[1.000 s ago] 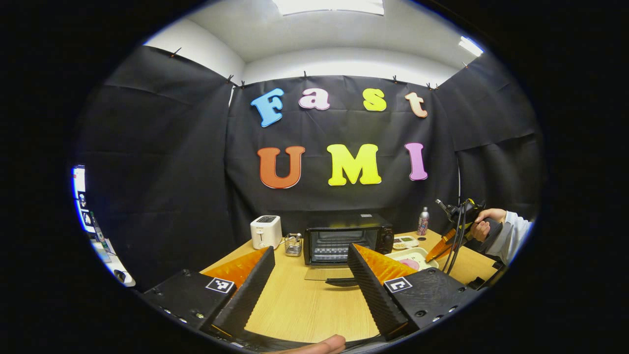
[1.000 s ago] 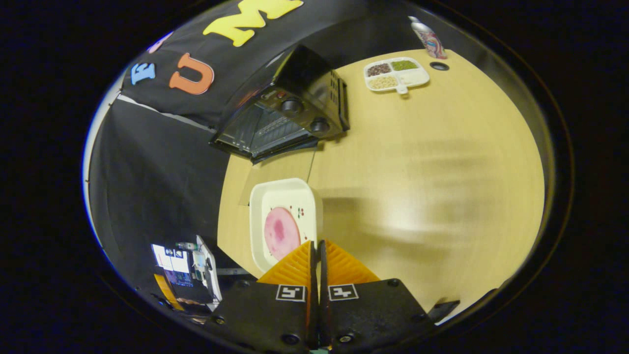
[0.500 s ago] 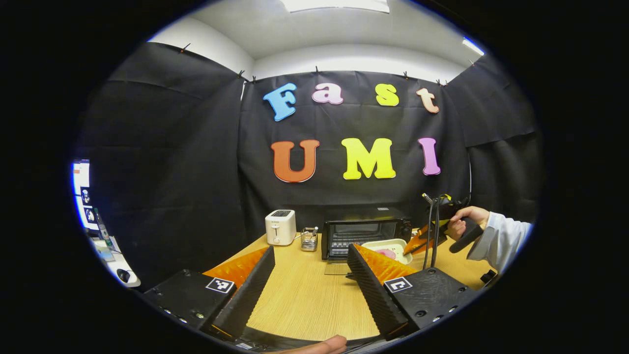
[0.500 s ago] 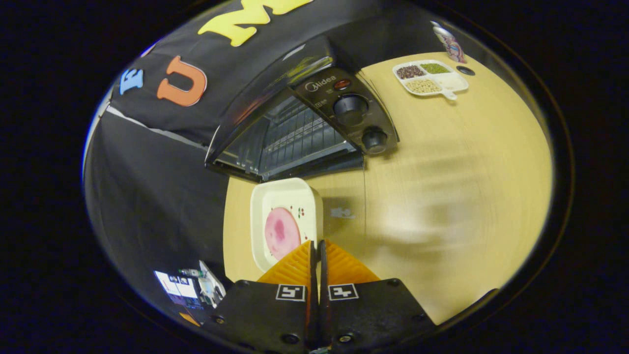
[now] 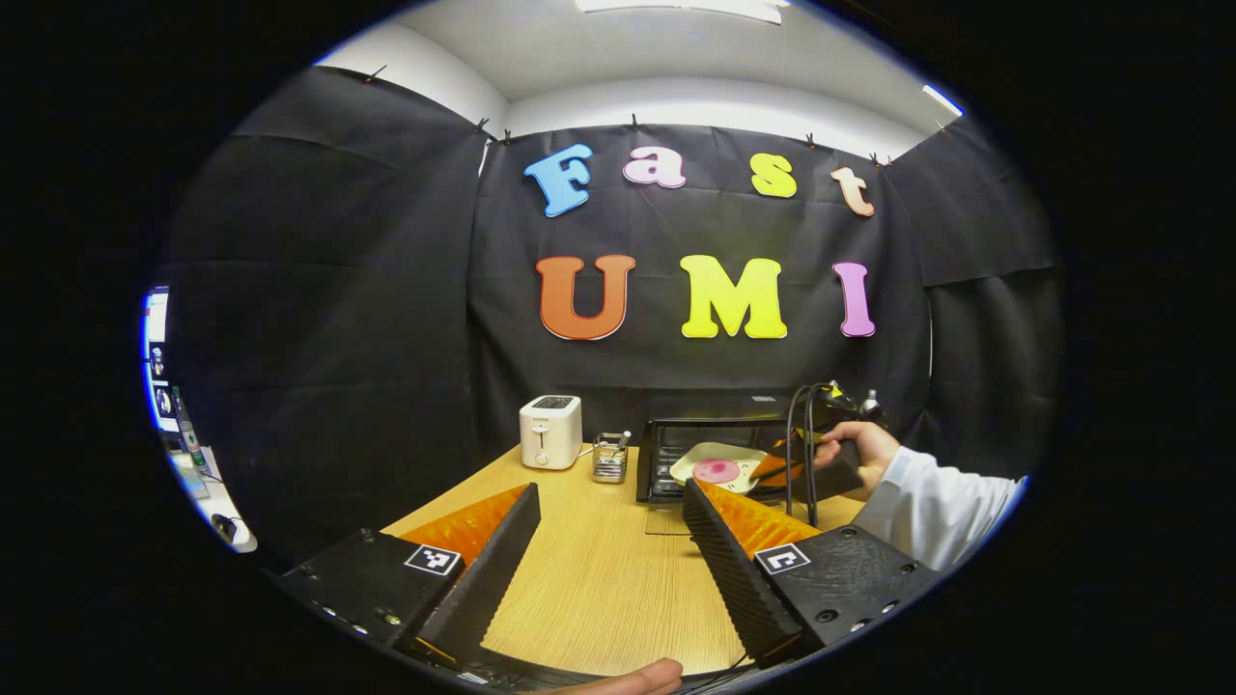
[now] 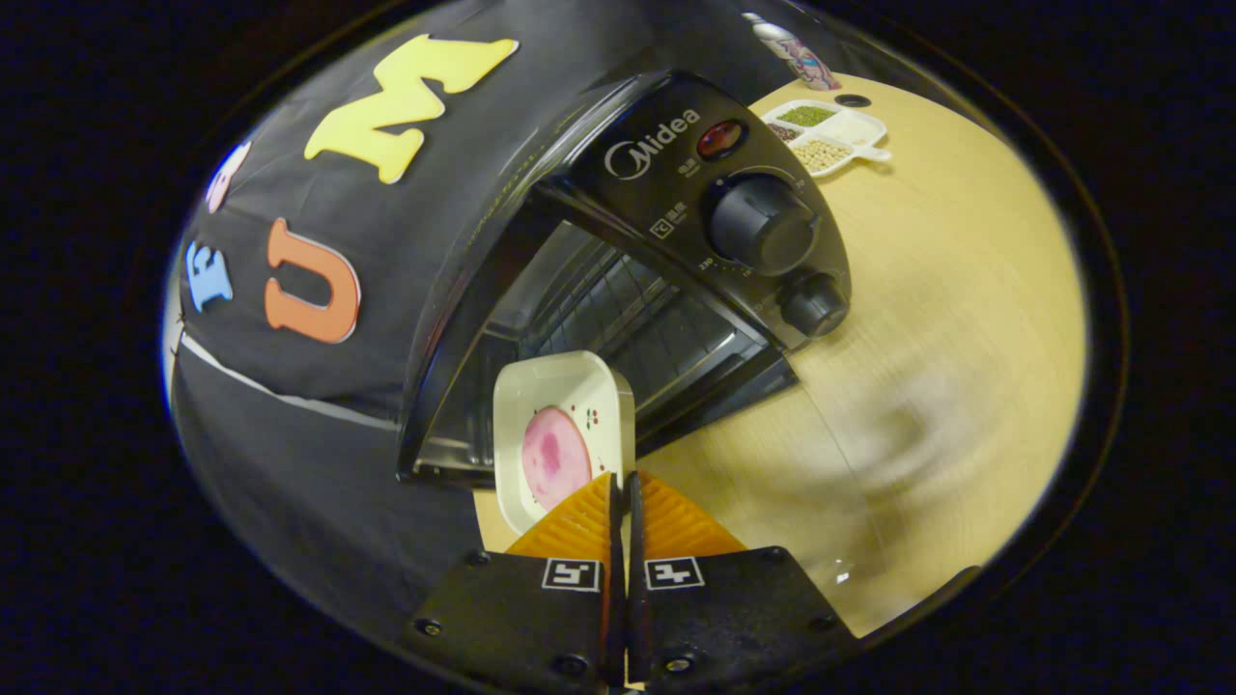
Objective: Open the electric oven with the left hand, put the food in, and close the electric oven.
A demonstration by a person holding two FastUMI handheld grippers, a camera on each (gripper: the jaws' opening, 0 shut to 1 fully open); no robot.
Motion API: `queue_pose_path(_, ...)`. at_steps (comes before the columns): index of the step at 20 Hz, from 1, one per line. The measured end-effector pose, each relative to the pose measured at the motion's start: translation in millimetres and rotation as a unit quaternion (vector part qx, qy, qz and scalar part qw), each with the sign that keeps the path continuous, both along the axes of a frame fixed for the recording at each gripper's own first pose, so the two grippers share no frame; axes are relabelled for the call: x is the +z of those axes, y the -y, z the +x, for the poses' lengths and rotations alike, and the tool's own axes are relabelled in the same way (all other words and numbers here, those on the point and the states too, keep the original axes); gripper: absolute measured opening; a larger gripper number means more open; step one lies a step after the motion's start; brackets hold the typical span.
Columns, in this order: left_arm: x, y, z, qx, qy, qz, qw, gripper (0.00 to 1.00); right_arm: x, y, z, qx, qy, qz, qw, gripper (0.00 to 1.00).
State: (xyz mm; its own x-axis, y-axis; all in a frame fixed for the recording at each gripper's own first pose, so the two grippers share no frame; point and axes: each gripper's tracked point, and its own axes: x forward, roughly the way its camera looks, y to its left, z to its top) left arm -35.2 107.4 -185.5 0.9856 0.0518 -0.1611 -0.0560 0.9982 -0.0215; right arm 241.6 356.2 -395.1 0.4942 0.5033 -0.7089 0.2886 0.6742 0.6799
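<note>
1. In the right gripper view, the right tool (image 6: 623, 492) has its two orange fingers pressed together on the near rim of a cream plate (image 6: 570, 386), holding it out level ahead of the camera
2. A round pink slice of food (image 6: 553, 458) lies on the plate, next to a small printed motif
3. The far edge of the plate sits at the mouth of the black electric oven (image 6: 666, 174), in front of the wire rack (image 6: 618, 309) inside; whether the plate touches the rack cannot be told
4. The oven's door is down, showing as a glass panel (image 5: 666, 521) lying flat over the tabletop (image 5: 599, 589) in the left gripper view
5. The oven's front panel carries two black knobs (image 6: 763, 224), one large and one smaller below it
6. In the left gripper view, the left tool (image 5: 608, 550) hangs over the bare tabletop well short of the oven, its fingers spread wide with nothing between them
7. The same view shows a hand (image 5: 864, 449) in a white sleeve gripping the other tool's handle near the oven mouth, with the plate in front of it
8. A white toaster (image 5: 550, 431) and a small clear holder (image 5: 609, 458) stand on the tabletop to the left of the oven
9. A divided tray of beans and grains (image 6: 830, 130) and a can (image 6: 797, 58) sit beyond the oven's right side
</note>
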Motion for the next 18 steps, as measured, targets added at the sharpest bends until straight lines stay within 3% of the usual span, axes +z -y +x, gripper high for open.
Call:
queue_pose_path(3, -13.9, -4.5, 11.6, 0.0, -0.012, 0.002, 1.0, 0.95, 2.6, -16.1, 29.3, -0.051, 0.03, 0.029, 0.998, 0.02)
queue_pose_path(7, -28.7, -9.5, 22.6, 0.004, -0.023, -0.005, 1.0, 0.95, 3.6, -11.0, 61.7, -0.097, 0.101, -0.004, 0.99, 0.04)
queue_pose_path(8, -33.0, -10.1, 24.7, 0.003, -0.026, -0.008, 1.0, 0.95, 3.8, -8.2, 68.5, -0.108, 0.116, -0.014, 0.987, 0.01)
queue_pose_path(11, -41.2, -9.5, 30.1, 0.0, -0.035, -0.009, 0.999, 0.95, -0.8, -2.9, 81.2, -0.113, 0.138, -0.043, 0.983, 0.06)
queue_pose_path(14, -47.7, -10.8, 31.0, 0.0, -0.043, -0.007, 0.999, 0.95, -1.3, -5.4, 86.2, -0.097, 0.161, -0.06, 0.98, 0.04)
queue_pose_path(15, -49.1, -10.4, 29.5, -0.001, -0.045, -0.009, 0.999, 0.95, 2.6, -5.4, 87.0, -0.092, 0.172, -0.057, 0.979, 0.06)
queue_pose_path(18, -51.1, -7.5, 27.7, -0.003, -0.05, -0.011, 0.999, 0.95, 11.4, 2.7, 80.5, -0.075, 0.202, -0.078, 0.973, 0.35)
